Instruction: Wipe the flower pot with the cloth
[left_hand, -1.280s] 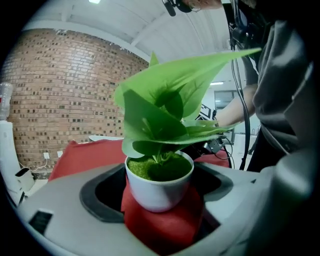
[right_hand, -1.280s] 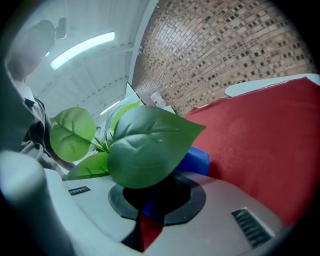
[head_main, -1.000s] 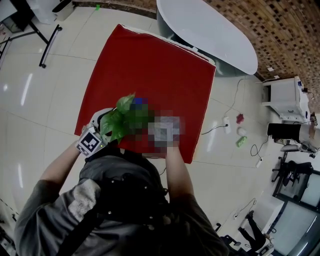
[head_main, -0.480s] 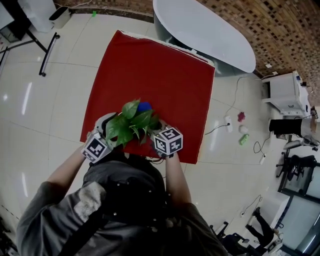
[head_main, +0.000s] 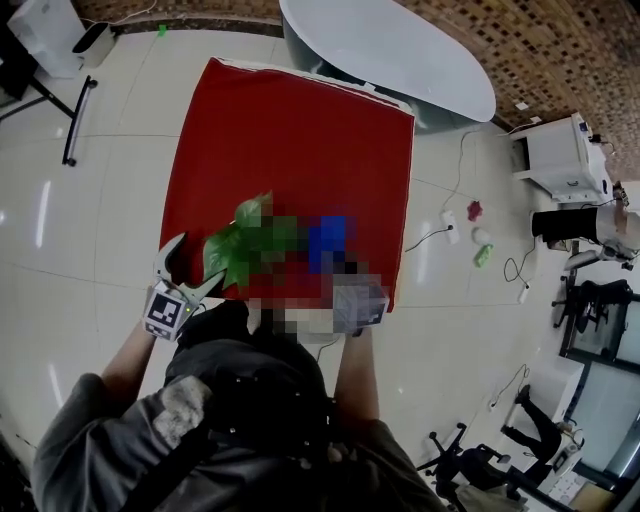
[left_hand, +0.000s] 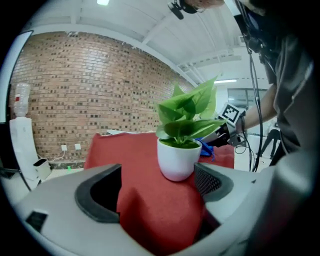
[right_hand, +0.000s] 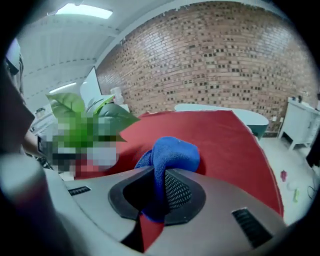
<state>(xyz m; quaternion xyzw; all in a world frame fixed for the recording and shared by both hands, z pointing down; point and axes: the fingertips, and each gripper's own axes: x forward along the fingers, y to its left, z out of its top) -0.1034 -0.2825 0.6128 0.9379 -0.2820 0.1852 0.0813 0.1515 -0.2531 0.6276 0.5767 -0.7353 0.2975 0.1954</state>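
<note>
A white flower pot (left_hand: 177, 159) with a green leafy plant (head_main: 243, 243) stands on the red table (head_main: 290, 130) near its front edge. My left gripper (head_main: 189, 271) is open just left of the plant; in the left gripper view (left_hand: 157, 189) the pot stands a little beyond its jaws, untouched. My right gripper (right_hand: 160, 192) is shut on a bunched blue cloth (right_hand: 172, 154). The cloth (head_main: 328, 238) hangs right of the plant, apart from the pot, and the right gripper (head_main: 357, 302) is blurred over in the head view. Leaves hide the pot from above.
A white oval table (head_main: 390, 60) stands beyond the red one. At the right lie cables and small things on the tiled floor (head_main: 470, 235), and a white cabinet (head_main: 560, 155) stands further right. The person's body fills the near edge.
Both grippers were close against the plant. The left one has drawn back to the left and stands open. The right one has moved right with the blue cloth, away from the pot.
</note>
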